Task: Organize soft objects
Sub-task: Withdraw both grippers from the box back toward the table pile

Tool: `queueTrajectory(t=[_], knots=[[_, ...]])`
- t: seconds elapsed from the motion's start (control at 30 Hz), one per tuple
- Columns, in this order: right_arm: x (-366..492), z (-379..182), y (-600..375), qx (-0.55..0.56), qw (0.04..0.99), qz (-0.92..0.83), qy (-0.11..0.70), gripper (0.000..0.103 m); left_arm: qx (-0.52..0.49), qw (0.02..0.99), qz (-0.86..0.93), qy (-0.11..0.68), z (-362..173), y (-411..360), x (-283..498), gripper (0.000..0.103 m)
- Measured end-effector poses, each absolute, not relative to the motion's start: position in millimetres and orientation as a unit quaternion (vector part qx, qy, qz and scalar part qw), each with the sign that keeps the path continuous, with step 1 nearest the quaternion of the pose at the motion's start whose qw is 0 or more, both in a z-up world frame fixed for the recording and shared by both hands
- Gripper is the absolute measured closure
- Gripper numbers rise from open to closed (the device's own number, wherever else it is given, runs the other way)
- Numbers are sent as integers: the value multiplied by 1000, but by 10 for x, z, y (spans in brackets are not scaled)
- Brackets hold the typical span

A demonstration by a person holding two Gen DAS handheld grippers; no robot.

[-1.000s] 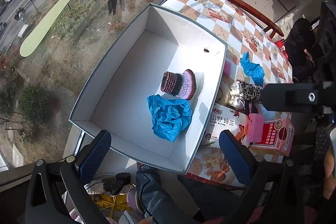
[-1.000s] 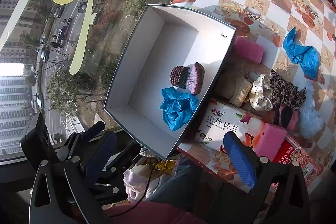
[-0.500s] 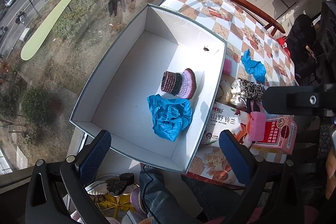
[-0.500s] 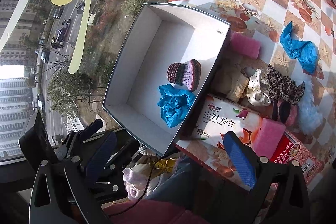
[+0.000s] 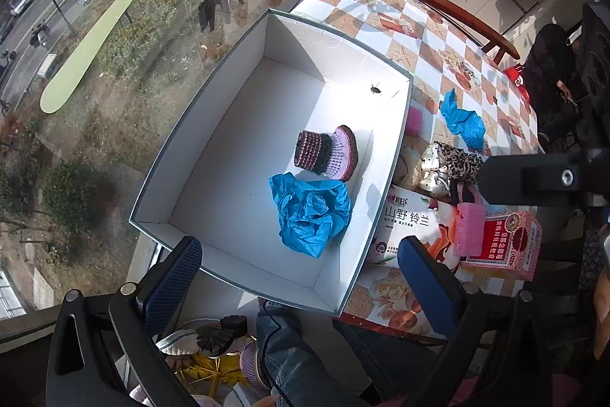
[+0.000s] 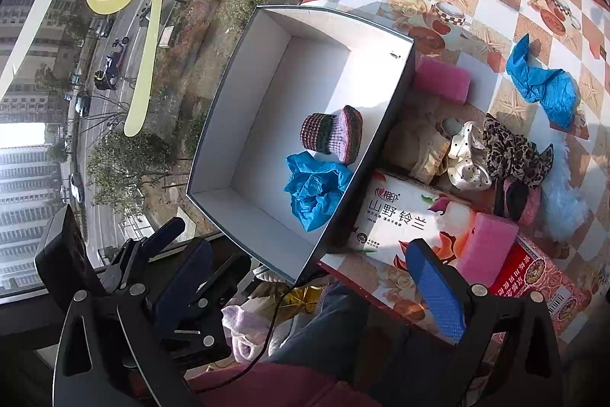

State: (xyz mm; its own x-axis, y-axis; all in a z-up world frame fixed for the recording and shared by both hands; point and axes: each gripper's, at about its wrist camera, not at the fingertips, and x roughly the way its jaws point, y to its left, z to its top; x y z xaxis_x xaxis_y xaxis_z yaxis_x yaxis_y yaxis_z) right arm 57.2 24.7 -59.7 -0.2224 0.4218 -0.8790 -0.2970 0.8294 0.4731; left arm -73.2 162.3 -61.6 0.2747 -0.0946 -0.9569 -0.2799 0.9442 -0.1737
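A white box [image 5: 244, 124] [image 6: 267, 109] sits at the table's window edge. Inside lie a knitted purple bootie [image 5: 326, 153] [image 6: 331, 134] and a crumpled blue cloth [image 5: 309, 212] [image 6: 314, 189]. Beside the box are a pink sponge [image 6: 442, 81], beige and spotted cloths [image 6: 465, 155], a leopard scrunchie [image 6: 514, 151], another blue cloth [image 6: 543, 84] [image 5: 463, 121] and a second pink sponge [image 6: 486, 246] [image 5: 469, 229]. My left gripper [image 5: 297, 277] hangs open over the box's near edge. My right gripper [image 6: 309, 288] is open too, held back above the table's near edge, holding nothing.
A tissue box [image 6: 404, 216] and a red carton [image 6: 533, 277] lie at the near table edge. A window [image 5: 95, 25] borders the box's left side. A person's legs [image 5: 297, 369] are below. A fluffy blue item [image 6: 564, 201] lies at right.
Both cameras have drifted slightly; the box and the things in it have stayed put. Both grippers have stayed open.
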Motion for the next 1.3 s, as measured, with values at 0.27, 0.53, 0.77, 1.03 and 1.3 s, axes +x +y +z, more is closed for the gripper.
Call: queueTrajectory(t=[0.27,0.53,0.77,1.03,1.3], knots=[[585,-595,210,48,622,288,726,0,-154,784,60,599,-609,1614,-734,0],[601,-587,138,57,625,284,725,0,-146,784,57,600,-596,1587,-723,0],[615,-599,4,71,624,274,728,0,-136,786,53,600,-566,1534,-697,0],[622,-606,-207,91,629,258,728,0,-120,789,40,601,-541,1392,-638,0],[626,-539,-556,126,640,237,720,0,-92,796,11,598,-460,1161,-491,0]])
